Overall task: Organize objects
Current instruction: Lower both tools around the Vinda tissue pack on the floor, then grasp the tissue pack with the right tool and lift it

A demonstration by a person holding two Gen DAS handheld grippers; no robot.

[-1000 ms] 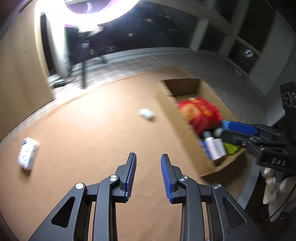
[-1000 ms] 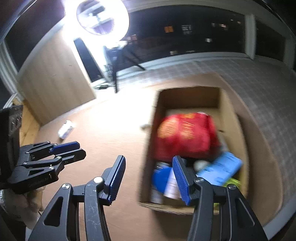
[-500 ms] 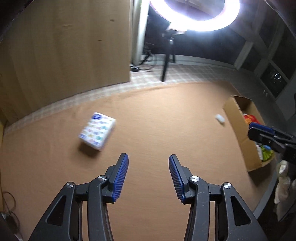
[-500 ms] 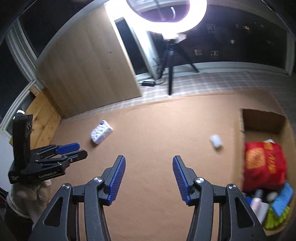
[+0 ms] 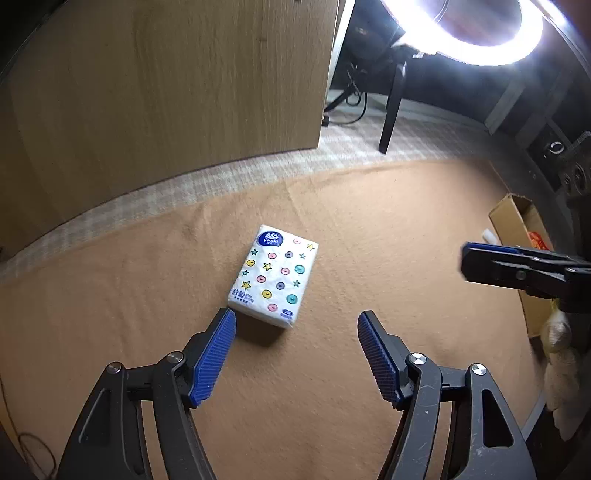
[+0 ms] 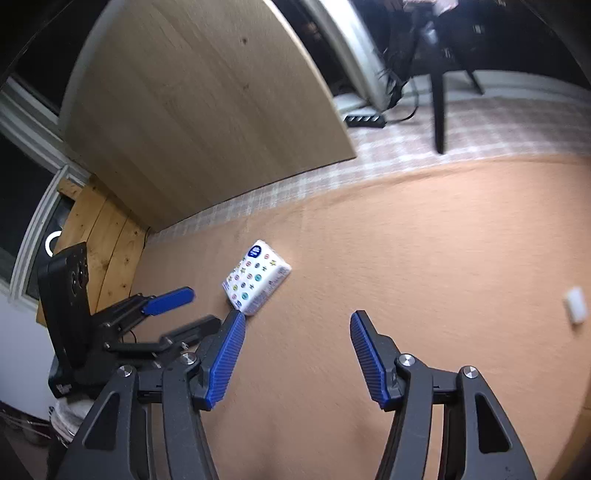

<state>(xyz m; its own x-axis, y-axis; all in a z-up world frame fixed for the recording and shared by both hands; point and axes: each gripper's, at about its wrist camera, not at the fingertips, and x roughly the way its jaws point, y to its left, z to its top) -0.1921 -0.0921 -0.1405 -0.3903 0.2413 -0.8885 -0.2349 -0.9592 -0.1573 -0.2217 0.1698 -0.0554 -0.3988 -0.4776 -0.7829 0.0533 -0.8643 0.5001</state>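
Left tongs (image 5: pixel 295 326): jaws opening, spread wide with nothing gripped; tilted down over the orange mat (image 5: pixel 369 229), with the tissue pack's near end just past the tip of its left finger (image 5: pixel 214 356).
Right tongs (image 6: pixel 297 332): jaws opening, about half spread, empty; in the left wrist view its blue-tipped fingers come in from the right edge of the frame.
Tissue pack (image 5: pixel 273 275): white with coloured buttons and stars, blue logo at its far end; lies flat towards the mat's left half, nearer the far edge than the near one.
Small white object (image 6: pixel 575 304): lies on the mat well to the right of the pack; blurred.
Cardboard box (image 5: pixel 511 221): open, at the mat's right edge.
Wooden panel (image 5: pixel 166 92): upright beyond the mat's far edge.
Ring light (image 5: pixel 476 33): lit, on a stand at the far right.
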